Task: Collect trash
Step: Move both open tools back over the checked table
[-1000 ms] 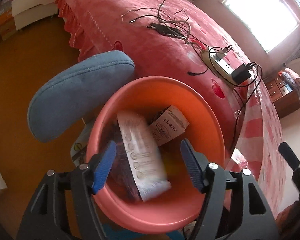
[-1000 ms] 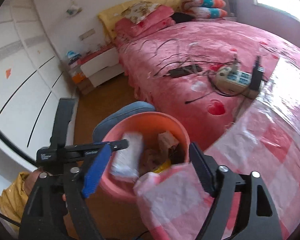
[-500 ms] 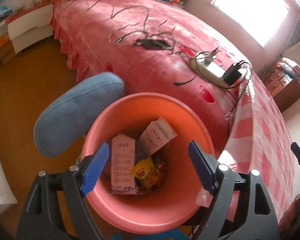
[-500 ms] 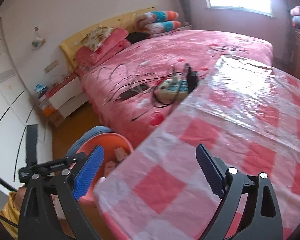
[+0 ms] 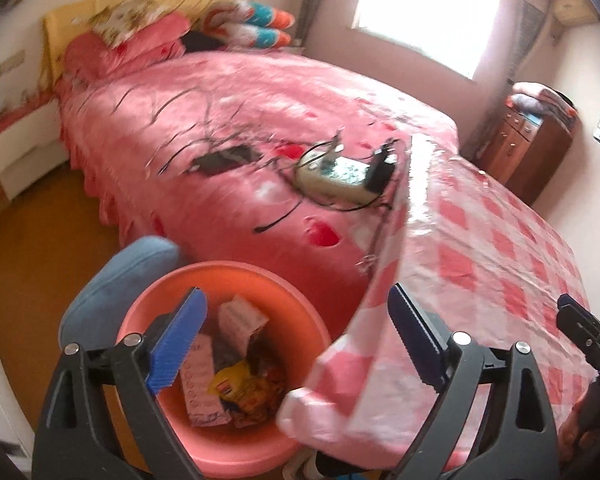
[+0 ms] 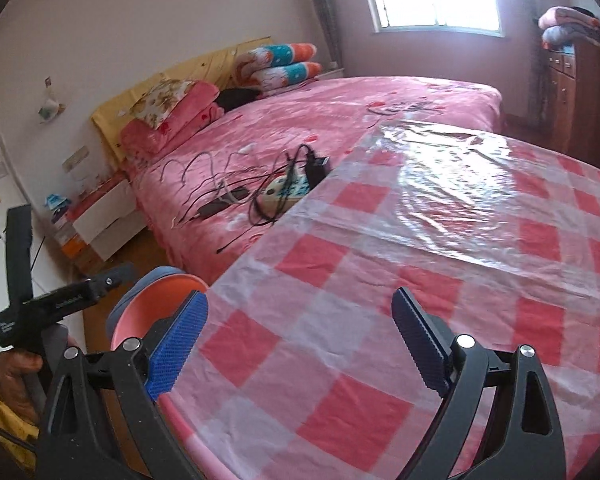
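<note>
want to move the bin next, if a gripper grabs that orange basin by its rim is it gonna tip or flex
The orange basin looks like thin plastic, so its rim would probably flex in a pinch. It seems light: it holds only cartons and a yellow snack wrapper. Lifted from one side, it would likely tilt and let them slide. The wide, low shape should resist tipping when pushed.

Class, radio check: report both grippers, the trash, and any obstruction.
Left gripper just opened wide, empty; right gripper open, empty. Trash in orange basin. Checked tablecloth overhangs basin.
</note>
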The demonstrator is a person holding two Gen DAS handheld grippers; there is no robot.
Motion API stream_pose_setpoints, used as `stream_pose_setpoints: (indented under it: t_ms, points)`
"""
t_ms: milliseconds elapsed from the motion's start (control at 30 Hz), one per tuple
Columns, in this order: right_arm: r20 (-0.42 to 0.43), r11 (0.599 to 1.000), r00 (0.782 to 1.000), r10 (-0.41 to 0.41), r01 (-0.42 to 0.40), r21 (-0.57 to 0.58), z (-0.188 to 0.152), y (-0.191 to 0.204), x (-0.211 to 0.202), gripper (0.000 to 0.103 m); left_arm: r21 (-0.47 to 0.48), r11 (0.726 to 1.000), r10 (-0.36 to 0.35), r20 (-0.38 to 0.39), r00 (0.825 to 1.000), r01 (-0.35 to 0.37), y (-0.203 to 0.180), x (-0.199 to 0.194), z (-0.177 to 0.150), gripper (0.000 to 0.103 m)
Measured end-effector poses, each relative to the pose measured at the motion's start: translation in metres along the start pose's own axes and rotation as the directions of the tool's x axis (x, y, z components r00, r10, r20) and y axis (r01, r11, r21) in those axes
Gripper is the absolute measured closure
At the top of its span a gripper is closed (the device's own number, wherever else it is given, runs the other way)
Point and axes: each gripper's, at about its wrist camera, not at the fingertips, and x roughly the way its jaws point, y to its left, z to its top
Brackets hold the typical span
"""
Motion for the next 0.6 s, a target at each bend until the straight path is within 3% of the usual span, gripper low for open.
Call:
stream_pose_setpoints:
  t_ms: [233, 600]
  points:
    - [0.062, 0.997, 0.995, -0.078, 0.077, 0.021, -0.005, -0.026, -0.025, 0.011, 0.039, 0.996, -0.077, 0.021, 0.997, 0.076, -0.042, -0.006, 0.006, 0.008]
    - [0.14, 0.979, 0.97, -0.198, 0.188, 0.085, -0.016, -0.075, -0.068, 0.009, 0.115, 0.986, -0.123, 0.012, 0.992, 0.12, -0.106, -0.003, 0.006, 0.007]
